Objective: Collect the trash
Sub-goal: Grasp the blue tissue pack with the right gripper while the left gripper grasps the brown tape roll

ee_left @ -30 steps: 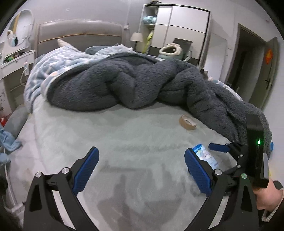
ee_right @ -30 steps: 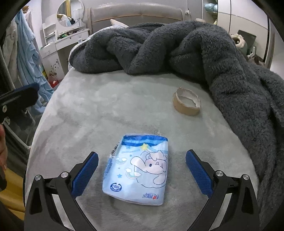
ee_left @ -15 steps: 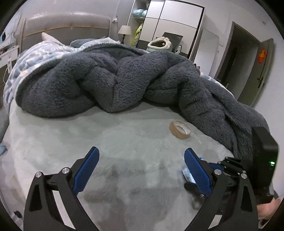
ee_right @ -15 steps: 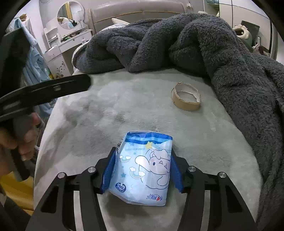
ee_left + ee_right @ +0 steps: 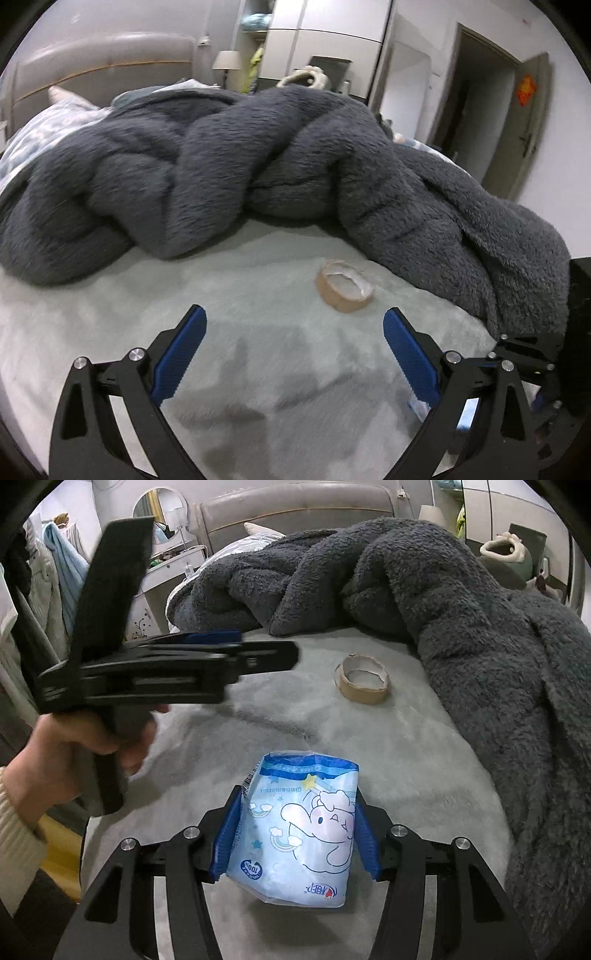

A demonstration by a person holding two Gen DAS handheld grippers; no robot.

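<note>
A pale blue tissue pack [image 5: 299,830] with a cartoon print sits between the blue pads of my right gripper [image 5: 297,806], which is shut on it just above the grey bed cover [image 5: 406,760]. Further up the bed lies a brown cardboard tape core [image 5: 362,679], flat on the cover. In the left wrist view that core [image 5: 345,291] lies just past the fingertips of my left gripper [image 5: 293,314] and a little to the right. That gripper is open and holds nothing. From the right wrist view the left gripper [image 5: 258,650] shows side-on, held by a hand [image 5: 74,746].
A heaped dark grey fleece blanket [image 5: 258,177] fills the far and right side of the bed, close behind the core. The headboard [image 5: 295,506] and a dressing table [image 5: 173,565] stand beyond. The bed's edge [image 5: 85,842] drops away at the left.
My right gripper has closed its jaws on the tissue pack. The left gripper has swung right across the bed, so the cardboard core now lies close before its fingers.
</note>
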